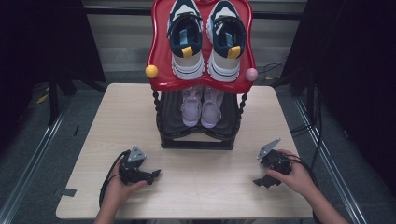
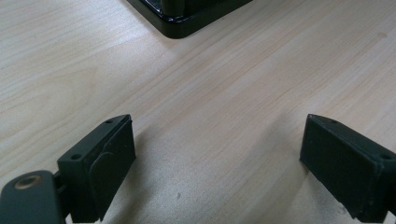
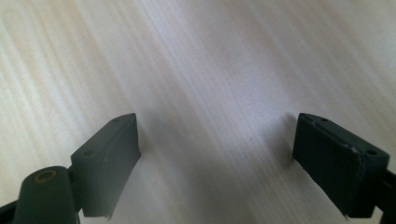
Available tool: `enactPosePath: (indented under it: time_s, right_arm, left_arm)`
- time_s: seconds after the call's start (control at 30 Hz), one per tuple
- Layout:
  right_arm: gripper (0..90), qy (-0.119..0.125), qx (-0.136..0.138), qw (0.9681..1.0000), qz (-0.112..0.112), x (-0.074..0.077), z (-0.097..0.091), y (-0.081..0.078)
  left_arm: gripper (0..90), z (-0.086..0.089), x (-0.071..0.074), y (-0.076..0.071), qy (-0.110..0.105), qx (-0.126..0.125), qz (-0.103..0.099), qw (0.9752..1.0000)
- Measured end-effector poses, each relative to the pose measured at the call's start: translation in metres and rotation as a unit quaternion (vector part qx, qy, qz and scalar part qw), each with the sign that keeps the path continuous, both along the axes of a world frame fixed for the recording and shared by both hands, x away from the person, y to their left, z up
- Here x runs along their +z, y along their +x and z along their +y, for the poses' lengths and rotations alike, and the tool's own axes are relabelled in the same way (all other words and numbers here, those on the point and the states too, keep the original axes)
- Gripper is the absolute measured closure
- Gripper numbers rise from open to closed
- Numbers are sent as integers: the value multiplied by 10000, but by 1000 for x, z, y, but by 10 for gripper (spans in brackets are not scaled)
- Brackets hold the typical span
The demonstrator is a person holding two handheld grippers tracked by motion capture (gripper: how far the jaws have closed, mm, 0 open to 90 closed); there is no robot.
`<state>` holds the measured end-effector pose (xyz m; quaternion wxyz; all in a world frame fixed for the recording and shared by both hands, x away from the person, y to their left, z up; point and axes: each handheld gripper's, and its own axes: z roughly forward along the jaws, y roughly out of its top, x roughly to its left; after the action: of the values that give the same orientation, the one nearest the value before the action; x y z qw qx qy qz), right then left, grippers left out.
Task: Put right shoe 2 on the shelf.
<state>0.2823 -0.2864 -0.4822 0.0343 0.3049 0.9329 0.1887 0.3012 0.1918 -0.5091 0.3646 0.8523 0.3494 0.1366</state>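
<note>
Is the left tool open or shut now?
Open: the left tool has its two black jaws wide apart, with bare light wooden table between them.

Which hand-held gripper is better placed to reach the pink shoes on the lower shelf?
Probably left. The left hand-held gripper lies open on the table, pointing inward, somewhat nearer the rack, whose base corner shows in its own view. The right hand-held gripper sits farther out. The pink shoes are central, so the margin is small.

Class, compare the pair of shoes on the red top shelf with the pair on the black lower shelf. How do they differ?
The navy-and-white sneakers look larger than the pale pink shoes. The sneakers carry yellow heel tabs; the pink shoes look plain. The sneakers sit in the open on the red shelf, while the pink shoes are tucked under it on the black shelf. Both pairs stand side by side, heels toward the person.
</note>
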Motion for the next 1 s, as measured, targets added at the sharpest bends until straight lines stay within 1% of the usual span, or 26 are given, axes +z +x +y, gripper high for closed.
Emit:
enactPosePath:
  time_s: [0.1, 0.17, 0.2, 0.23, 0.33, 0.37, 0.4, 0.47, 0.53, 0.57, 0.67, 0.73, 0.93, 1.0]
  right_arm:
    - [131, 161, -64, 9997, -196, -3, -2, -2]
    - [129, 294, -132, 9991, -288, -5, -5, -5]
    - [128, 360, -141, 9986, -367, -6, -7, -5]
    - [129, 417, -197, 9982, -380, -6, -8, -6]
    - [121, 577, -276, 9966, -524, -9, -11, -9]
    - [118, 622, -308, 9962, -529, -10, -12, -10]
    - [113, 683, -303, 9954, -604, -11, -13, -10]
    - [110, 805, -394, 9936, -693, -13, -15, -12]
    - [104, 900, -416, 9915, -838, -15, -17, -12]
    - [103, 948, -459, 9907, -864, -16, -18, -13]
    - [101, 1136, -526, 9869, -1014, -20, -21, -15]
    - [96, 1193, -614, 9846, -1118, -22, -22, -18]
    - [96, 1501, -775, 9754, -1414, -29, -25, -22]
    - [95, 1511, -793, 9749, -1431, -29, -25, -23]
  left_arm:
    - [97, 0, 0, 0, 0, 2, -2, 10000]
    - [97, 0, 0, 0, -5, 0, -3, 10000]
    - [97, 0, 0, 0, -4, 0, -2, 10000]
    - [97, 0, 0, 0, -5, 4, -2, 10000]
    - [97, 0, 0, 0, 0, 2, -2, 10000]
    - [97, 0, 0, 0, 0, 1, -2, 10000]
    - [97, 0, 0, 0, -1, 1, -1, 10000]
    - [97, 0, 0, 0, 1, 1, -2, 10000]
    - [97, 0, 0, 0, -2, 2, -1, 10000]
    - [97, 0, 0, 0, 0, 1, -2, 10000]
    - [97, 0, 0, 0, -2, 3, -3, 10000]
    - [97, 0, 0, 0, 0, 2, -3, 10000]
    - [97, 0, 0, 0, -3, 2, -2, 10000]
    - [97, 0, 0, 0, -4, 4, -2, 10000]
